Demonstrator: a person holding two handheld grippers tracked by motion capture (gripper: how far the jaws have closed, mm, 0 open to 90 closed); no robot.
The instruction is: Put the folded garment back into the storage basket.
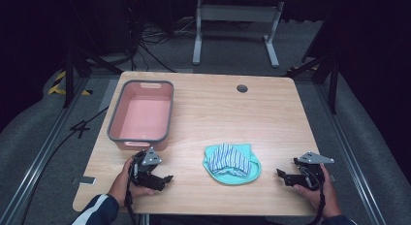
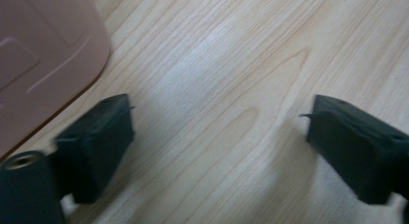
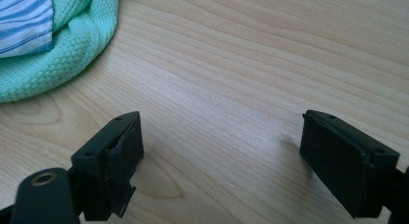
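A mint-green cloth (image 1: pixel 231 172) lies near the table's front middle with a blue-and-white striped cloth (image 1: pixel 229 158) folded on top of it. In the right gripper view the green cloth (image 3: pixel 58 50) and the striped cloth (image 3: pixel 21 21) fill the upper left corner. My left gripper (image 1: pixel 168 178) rests low over the wood left of the cloths, open, with bare table between its jaws (image 2: pixel 217 122). My right gripper (image 1: pixel 279 174) sits right of the cloths, pointing toward them, open with nothing between its jaws (image 3: pixel 222 132).
A pink bin with a grey rim (image 1: pixel 112 123) stands empty at the table's left, just beyond my left hand; its wall (image 2: pixel 43 55) shows in the left gripper view. A round cable hole (image 1: pixel 242 88) sits near the far edge.
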